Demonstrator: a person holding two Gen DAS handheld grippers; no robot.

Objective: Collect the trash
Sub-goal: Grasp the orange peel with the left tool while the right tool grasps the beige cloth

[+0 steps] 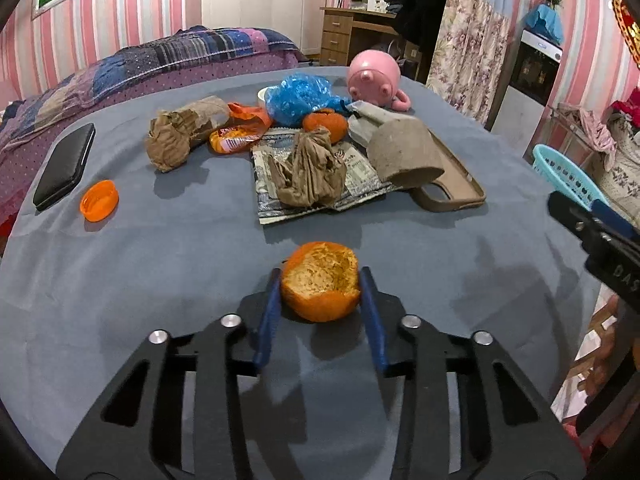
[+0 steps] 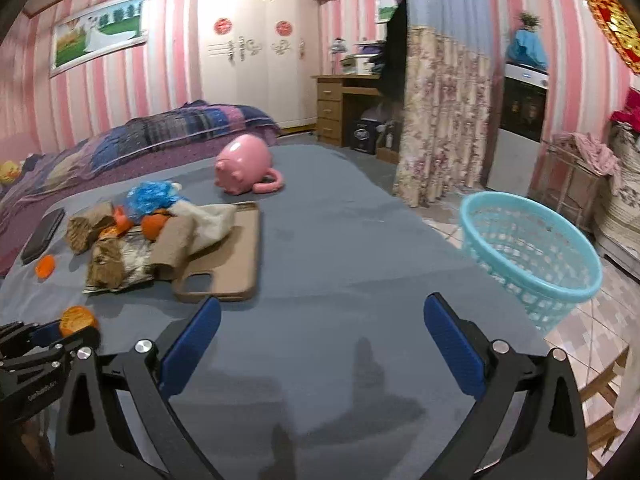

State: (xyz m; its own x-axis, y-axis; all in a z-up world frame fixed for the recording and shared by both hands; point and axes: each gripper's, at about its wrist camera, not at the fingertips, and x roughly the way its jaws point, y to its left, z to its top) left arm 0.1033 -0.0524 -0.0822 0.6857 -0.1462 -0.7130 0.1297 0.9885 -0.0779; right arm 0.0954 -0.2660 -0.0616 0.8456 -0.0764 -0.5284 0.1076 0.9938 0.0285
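Turquoise basket [image 2: 532,256] empty beside table; left gripper [image 1: 320,286] pinches orange peel [image 1: 320,280]; right gripper [image 2: 320,328] spread wide; trash pile [image 1: 308,160] beyond.

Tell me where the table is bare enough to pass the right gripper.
Bare cloth lies ahead of the right gripper, between the phone case and the table edge by the basket. Also bare: the near strip from the bottle cap to the peel. Crowded: the paper pile mid-table.

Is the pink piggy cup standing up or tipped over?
Tipped over. The pink piggy cup lies on its side on the table, its handle resting on the blue cloth.
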